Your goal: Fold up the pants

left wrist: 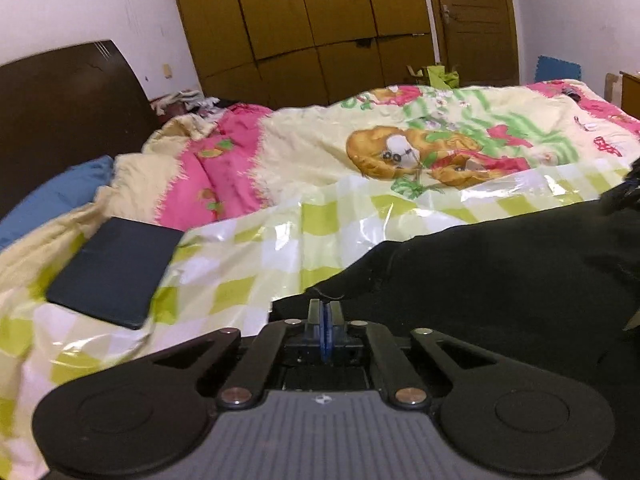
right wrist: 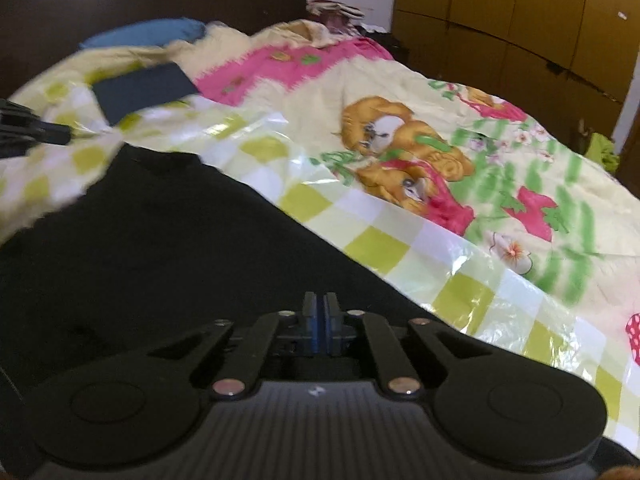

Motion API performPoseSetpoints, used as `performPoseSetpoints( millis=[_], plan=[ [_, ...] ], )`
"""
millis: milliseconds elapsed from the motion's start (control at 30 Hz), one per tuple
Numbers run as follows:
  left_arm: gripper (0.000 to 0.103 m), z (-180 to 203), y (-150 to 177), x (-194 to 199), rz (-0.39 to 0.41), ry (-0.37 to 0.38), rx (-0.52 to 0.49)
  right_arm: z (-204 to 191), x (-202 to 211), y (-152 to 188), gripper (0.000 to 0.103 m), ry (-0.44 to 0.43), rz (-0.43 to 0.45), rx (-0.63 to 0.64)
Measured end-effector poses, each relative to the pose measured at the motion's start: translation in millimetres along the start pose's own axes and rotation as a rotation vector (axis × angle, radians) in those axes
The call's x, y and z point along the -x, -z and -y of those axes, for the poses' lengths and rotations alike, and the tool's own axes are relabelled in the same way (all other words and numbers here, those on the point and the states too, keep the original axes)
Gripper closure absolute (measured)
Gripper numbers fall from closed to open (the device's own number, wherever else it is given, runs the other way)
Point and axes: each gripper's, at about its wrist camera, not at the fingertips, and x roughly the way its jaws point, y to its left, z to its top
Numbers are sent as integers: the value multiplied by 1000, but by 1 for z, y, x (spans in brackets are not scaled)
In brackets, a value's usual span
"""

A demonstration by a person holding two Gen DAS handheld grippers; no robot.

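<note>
Plenty of open room over the checked plastic sheet past the black pants and across the quilt beyond. Stuff in the way: a dark flat pad on the left, the headboard far left, and the wardrobe at the back.

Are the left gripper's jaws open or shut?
Shut: the left gripper has its blue pads pressed together, pinching the edge of the black pants.

Bed under cartoon quilt, checked plastic sheet spread over it, black pants at 4 o'clock, dark flat pad at 9, blue pillow at 10.
</note>
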Motion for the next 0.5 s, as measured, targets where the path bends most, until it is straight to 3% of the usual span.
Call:
performPoseSetpoints(
  millis=[67,100,167,267,333,433,500],
  plan=[
    [65,1,2,-24,-23,-11,-35,6,-24,-3,40,-12,-14,5],
    [59,0,4,-35,-36,-18,-53,9,-36,-6,36,-15,-30,30],
    [38,-7,3,-55,-47,-25,-61,17,-57,-11,33,1,-48,54],
    [21,-19,1,-80,-63,-3,-31,34,-86,-14,30,3,-83,7],
    [10,-23,0,-94,-90,28,-12,38,-103,-8,30,-36,-132,-10],
    [12,-16,1,-116,-158,34,-26,35,-105,0,34,-32,-117,-2],
    [35,-5,3,-124,-202,-10,-71,34,-100,0,67,-13,-119,-18]
  ],
)
